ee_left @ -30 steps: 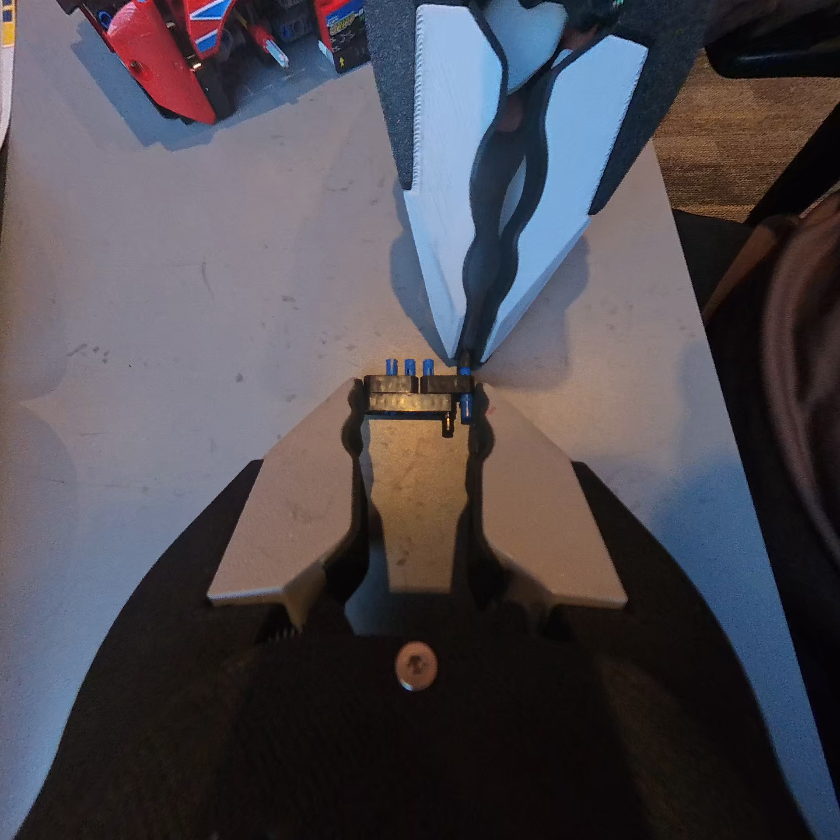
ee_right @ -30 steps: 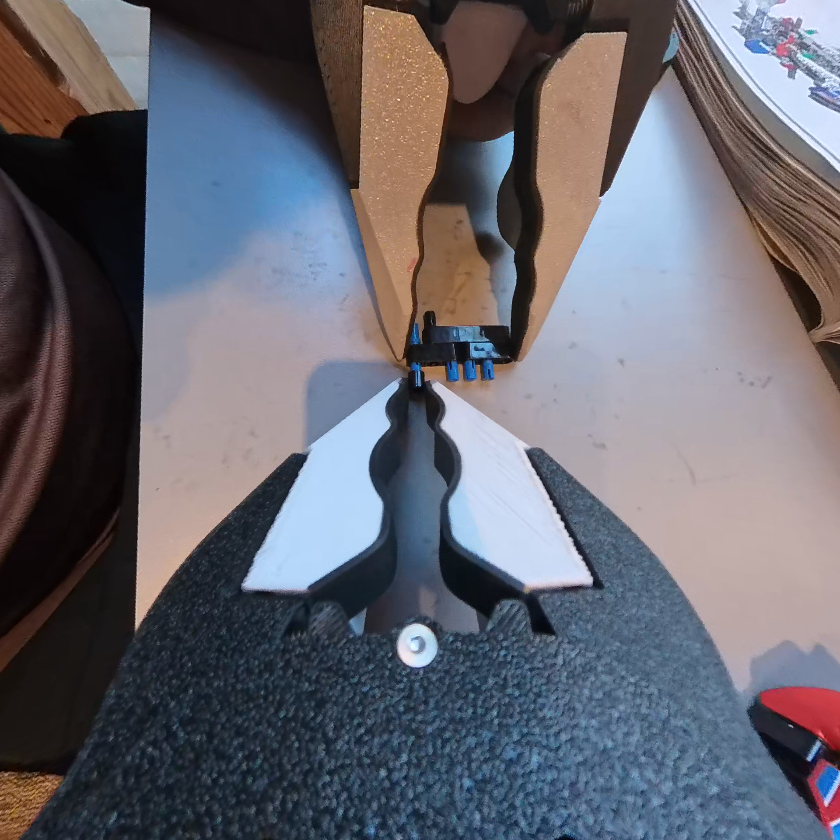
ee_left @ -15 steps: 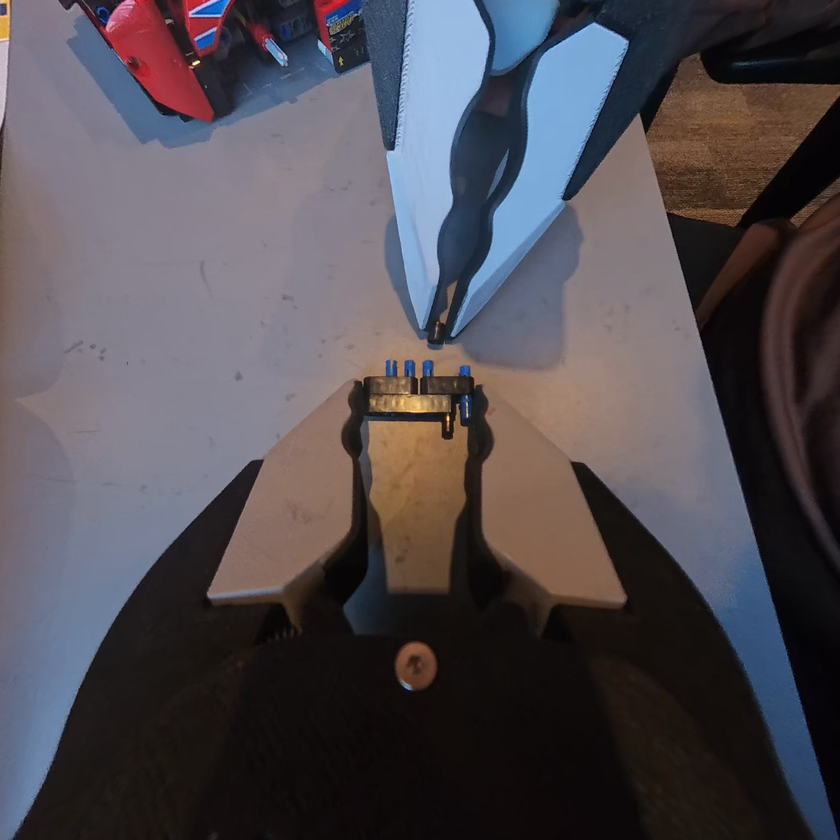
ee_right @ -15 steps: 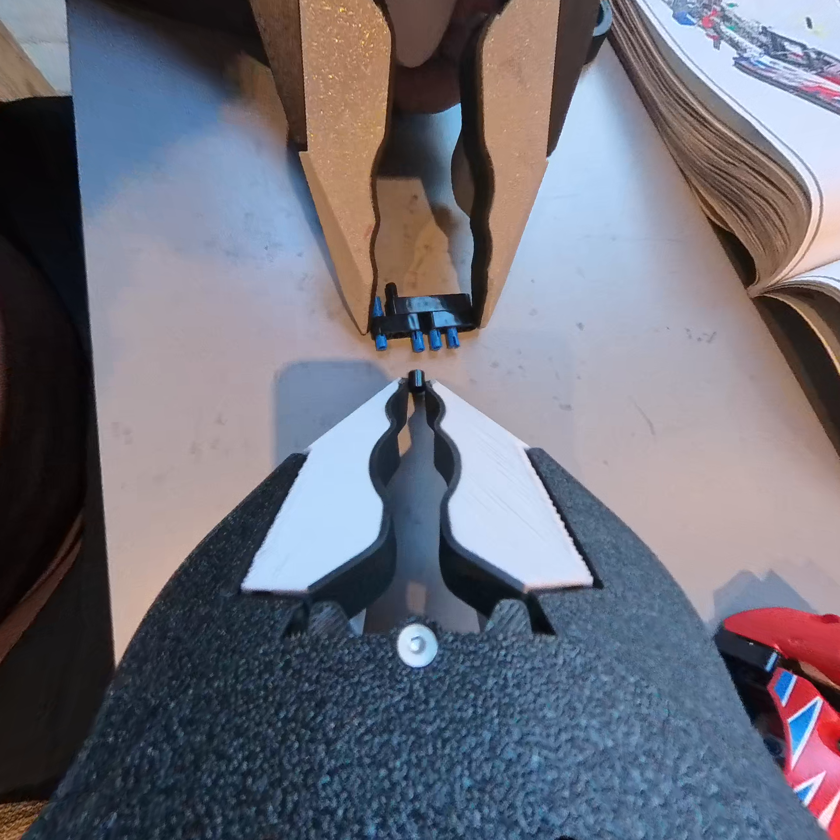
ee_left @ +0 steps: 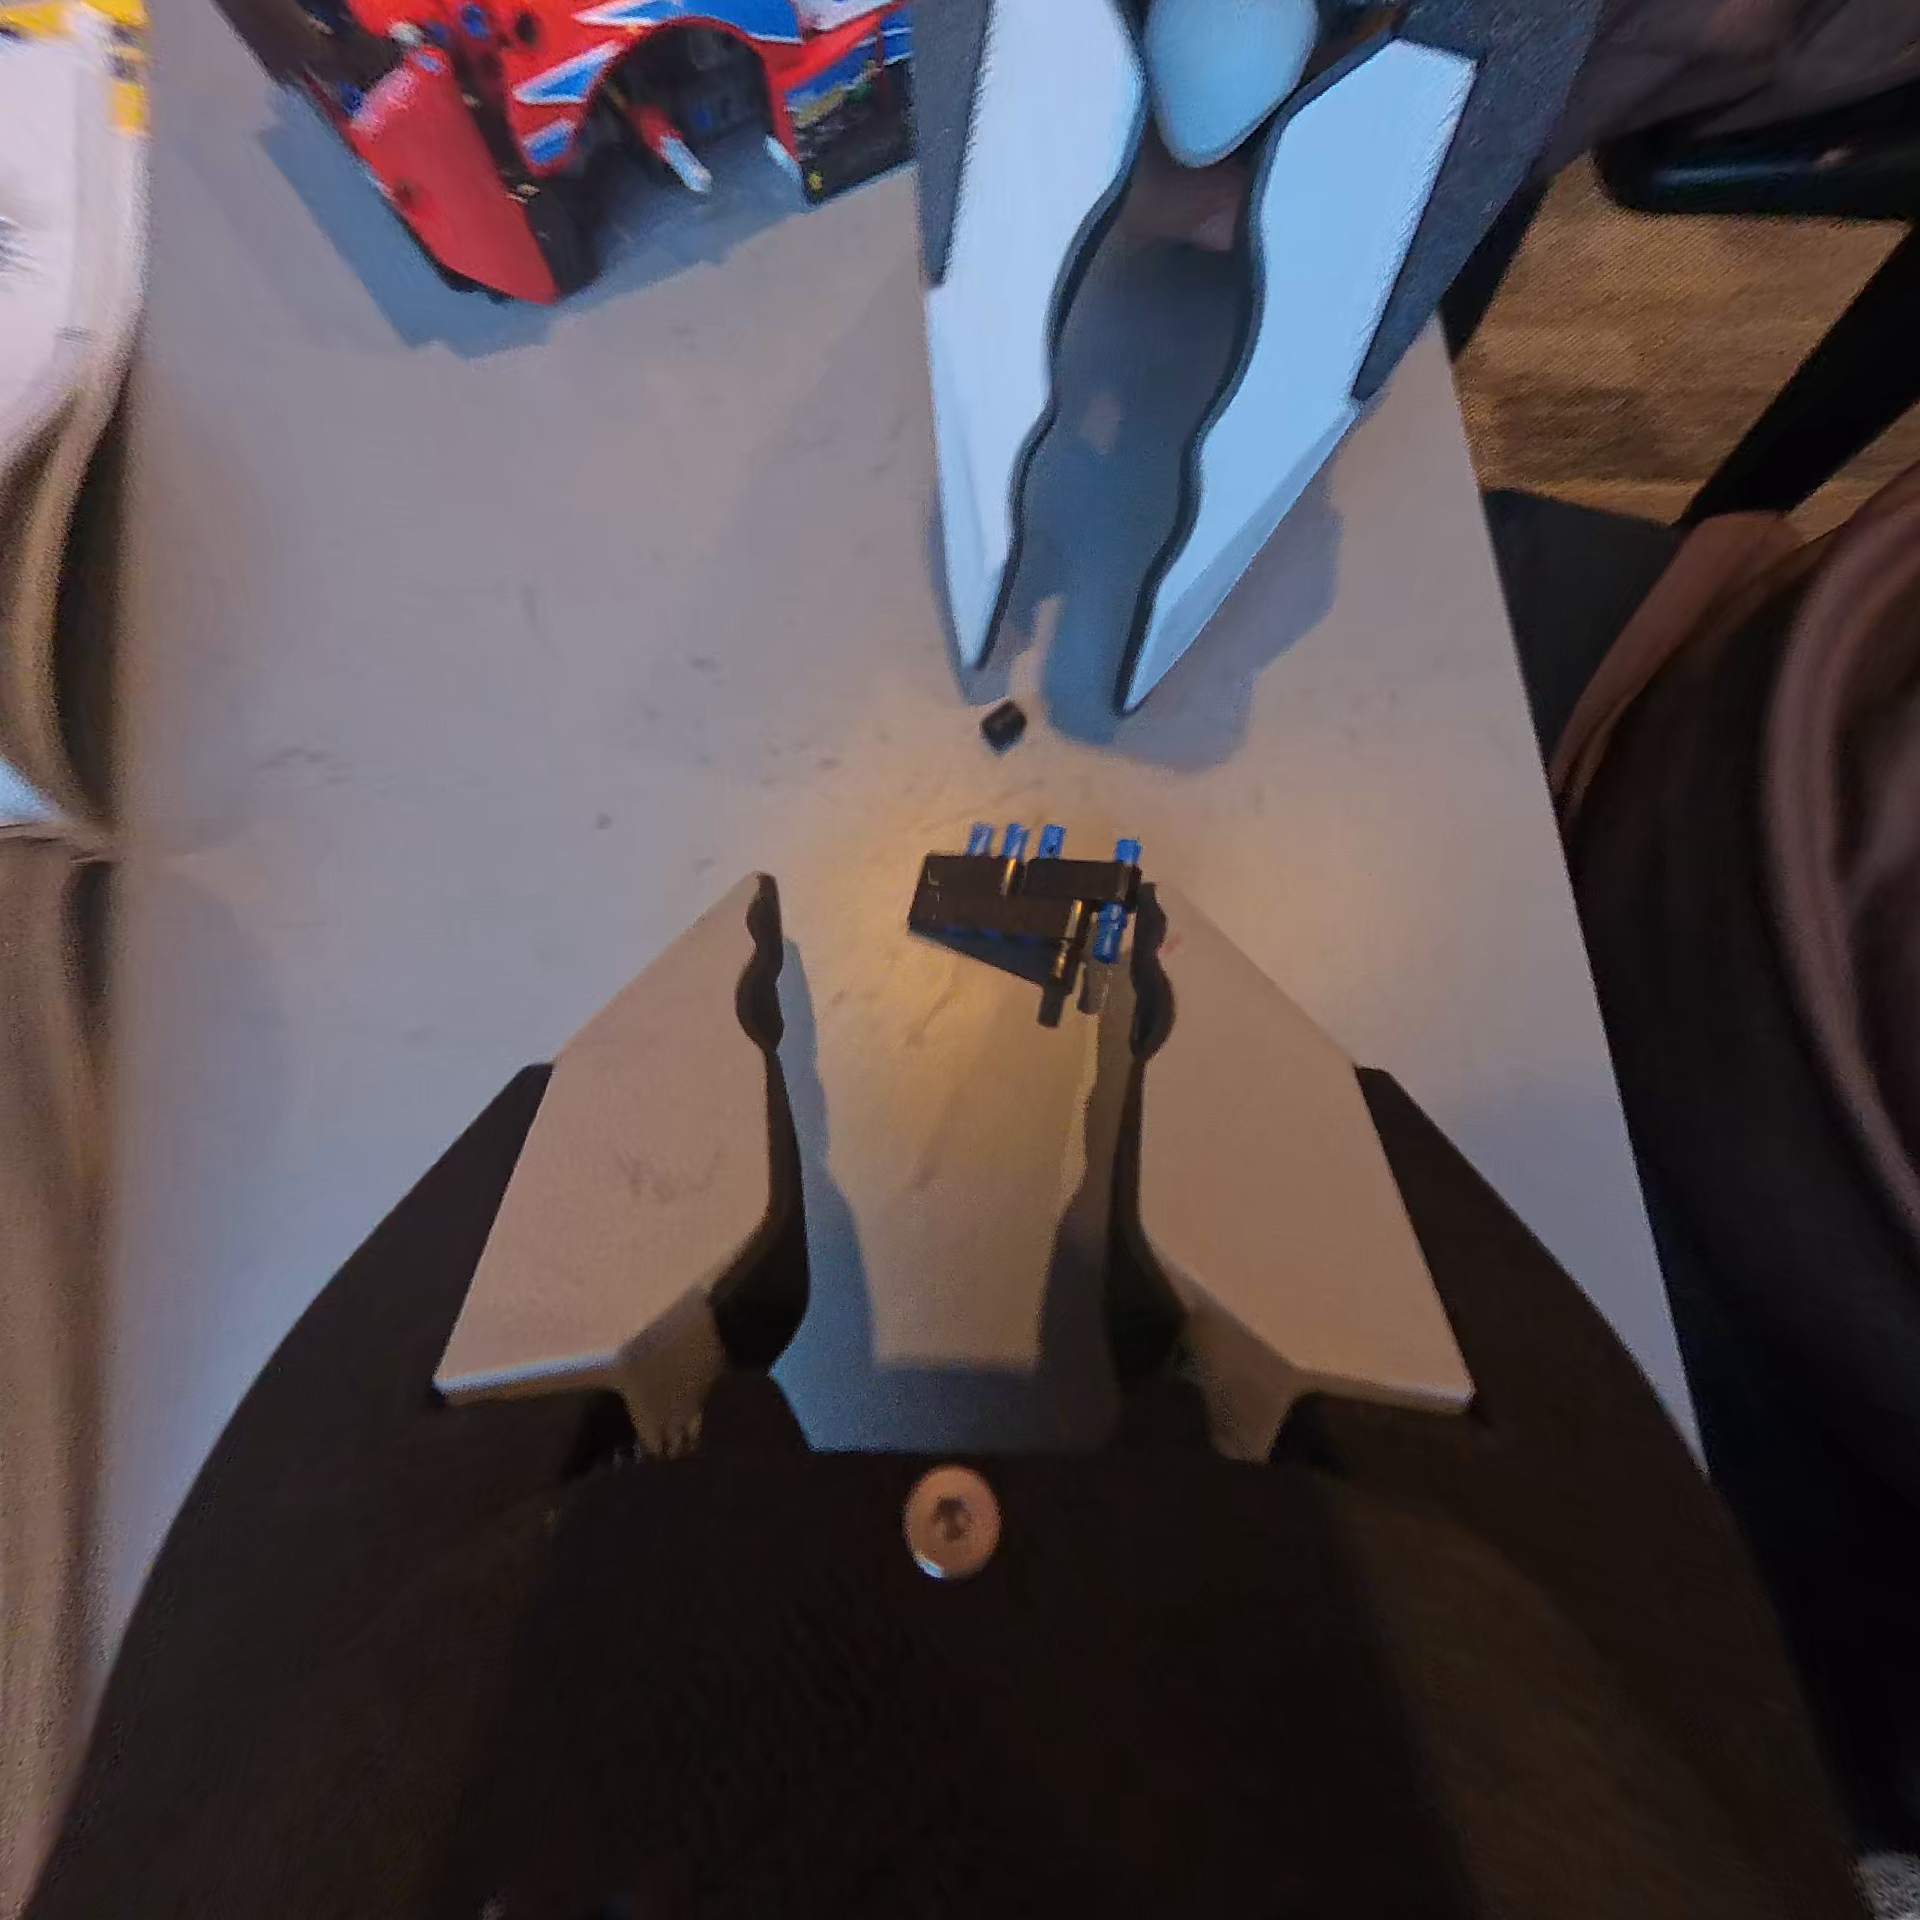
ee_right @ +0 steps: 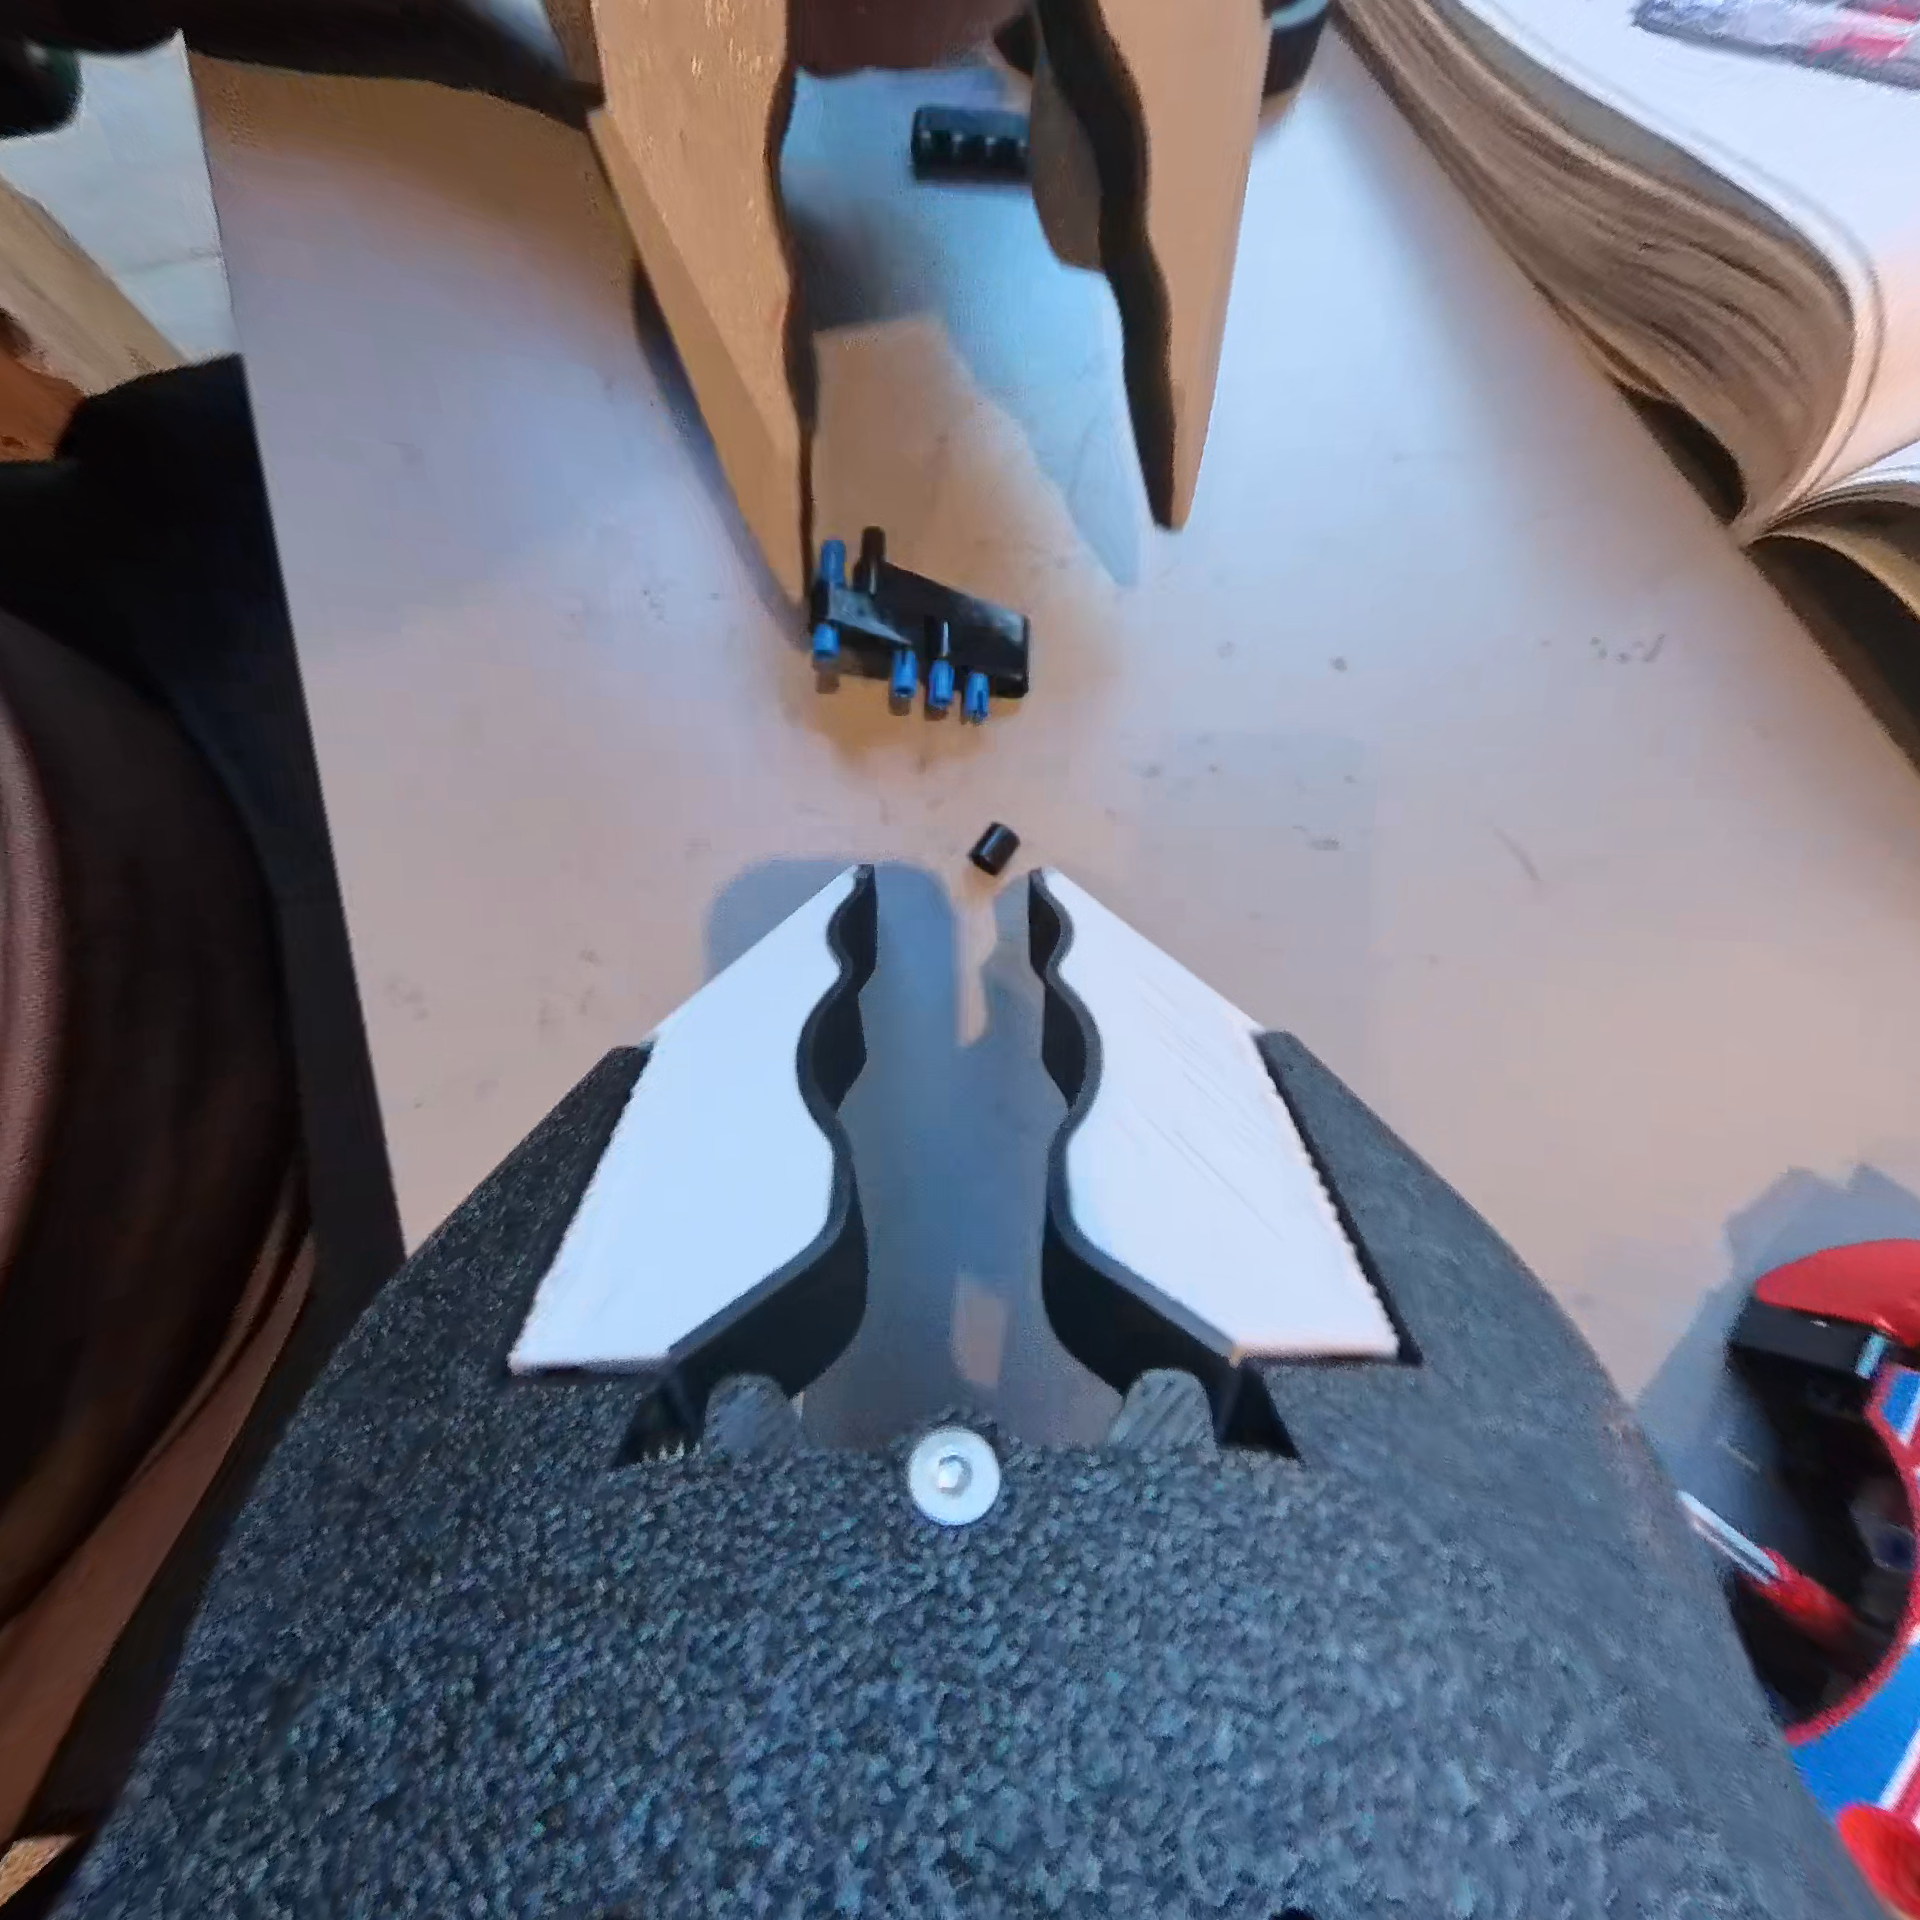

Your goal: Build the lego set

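Half a second ago the left tool clamped the black lego piece and the right tool pinched a small black pin; both have since let go.

Left wrist view: the left tool [ee_left: 951,904] stands spread wide at the frame's centre. The black lego piece with blue pins [ee_left: 1023,906] lies on the pale surface [ee_left: 520,675], skewed, beside the right-hand finger's tip; whether they touch is unclear. Above it, the small black pin [ee_left: 1003,724] lies loose, just below the right tool [ee_left: 1049,681], whose white fingers are parted. A red lego car [ee_left: 551,125] sits in the upper left.

Right wrist view: the right tool [ee_right: 951,883] is parted in the lower half, the pin [ee_right: 992,850] just beyond its tips. Farther up, the lego piece [ee_right: 920,634] lies at the tip of one finger of the open left tool [ee_right: 987,551]. An open instruction book [ee_right: 1662,208] fills the upper right; part of the red car [ee_right: 1849,1455] shows at lower right.
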`<state>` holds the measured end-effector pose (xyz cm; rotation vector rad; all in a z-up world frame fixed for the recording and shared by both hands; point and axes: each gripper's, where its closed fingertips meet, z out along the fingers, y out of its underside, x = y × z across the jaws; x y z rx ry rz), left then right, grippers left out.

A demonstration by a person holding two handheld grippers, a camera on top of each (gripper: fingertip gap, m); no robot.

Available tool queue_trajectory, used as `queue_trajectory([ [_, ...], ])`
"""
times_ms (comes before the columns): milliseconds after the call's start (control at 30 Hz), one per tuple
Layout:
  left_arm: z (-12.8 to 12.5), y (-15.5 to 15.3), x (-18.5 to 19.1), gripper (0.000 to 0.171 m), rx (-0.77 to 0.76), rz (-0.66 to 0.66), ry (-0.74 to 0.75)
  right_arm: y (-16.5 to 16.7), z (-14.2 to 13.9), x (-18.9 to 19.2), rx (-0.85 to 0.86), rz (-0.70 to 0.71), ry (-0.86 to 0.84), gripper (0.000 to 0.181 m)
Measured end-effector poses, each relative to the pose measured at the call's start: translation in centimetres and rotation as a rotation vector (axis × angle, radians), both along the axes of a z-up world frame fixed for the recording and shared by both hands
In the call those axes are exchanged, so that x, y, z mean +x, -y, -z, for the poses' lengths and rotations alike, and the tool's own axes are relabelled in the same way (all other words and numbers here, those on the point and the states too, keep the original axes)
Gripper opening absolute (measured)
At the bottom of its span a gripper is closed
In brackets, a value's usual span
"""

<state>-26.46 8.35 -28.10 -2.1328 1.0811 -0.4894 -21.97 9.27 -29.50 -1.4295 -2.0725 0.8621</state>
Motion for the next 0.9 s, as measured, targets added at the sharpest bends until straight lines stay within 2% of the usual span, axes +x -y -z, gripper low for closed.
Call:
queue_trajectory([
  [133,-2.4,0.7,-2.6,0.065,0.048,-0.015,-0.047,-0.4,0.0,-0.5,0.050,0.045,-0.013,0.029],
  [200,-3.6,1.2,-4.3,0.064,0.068,-0.030,-0.071,-0.7,0.5,-0.9,0.079,0.066,-0.004,0.022],
  [267,-4.9,1.4,-6.9,0.061,0.100,-0.093,-0.121,-0.8,0.6,-1.0,0.095,0.072,-0.003,0.010],
  [333,-6.4,1.6,-9.7,0.055,0.112,-0.197,-0.134,-0.9,0.6,-1.1,0.092,0.082,-0.003,0.008],
  [400,-7.7,2.7,-11.0,0.050,0.047,-0.261,-0.067,-1.4,0.6,-1.3,0.096,0.110,-0.004,0.008],
  [433,-7.9,3.3,-11.7,0.048,0.013,-0.298,-0.079,-1.9,0.5,-1.5,0.108,0.134,-0.009,0.008],
  [567,-10.6,3.6,-10.8,0.035,0.039,-0.386,-0.021,-3.7,0.5,-2.7,0.089,0.232,-0.012,0.008],
  [667,-9.3,2.9,-11.5,0.029,0.032,-0.462,-0.114,-3.8,0.5,-2.9,0.046,0.243,-0.003,0.008],
  [767,-5.8,2.2,-12.2,0.024,-0.077,-0.523,-0.162,-3.5,0.1,-2.9,0.012,0.234,-0.023,0.011],
  [900,-1.7,1.2,-12.8,0.009,-0.170,-0.571,-0.216,-3.2,-0.9,-2.7,-0.043,0.231,-0.082,0.016],
])
